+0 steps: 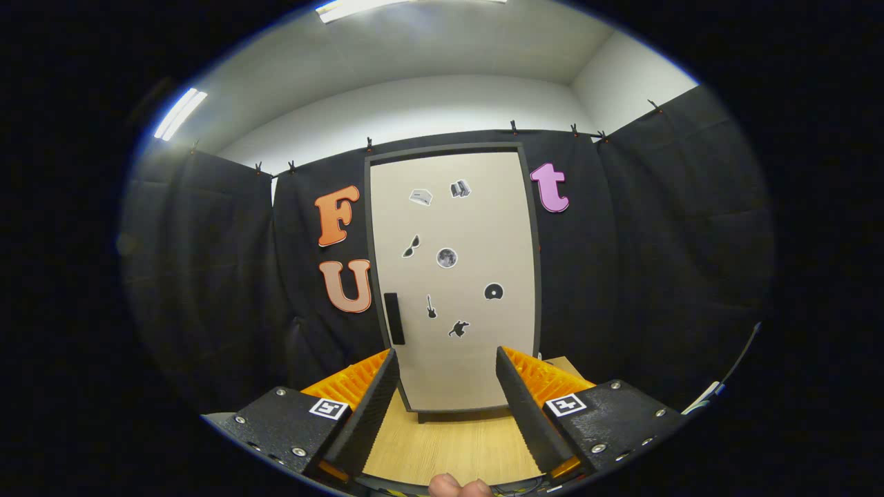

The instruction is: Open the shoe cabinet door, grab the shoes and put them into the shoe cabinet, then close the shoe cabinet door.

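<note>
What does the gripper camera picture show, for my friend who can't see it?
A tall shoe cabinet stands on a wooden table, its door shut, with small stickers and a dark handle on it. The gripper points at it, fingers open and holding nothing.

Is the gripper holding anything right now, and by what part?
Nothing is held. The gripper is open, fingers spread and empty, with the closed shoe cabinet door beyond them.

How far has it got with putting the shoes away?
Nothing looks done yet. The shoe cabinet door is shut, its dark handle untouched. The hand-held gripper is open and empty above the wooden table, facing the door. Opening it, loading shoes and closing are all left.
</note>
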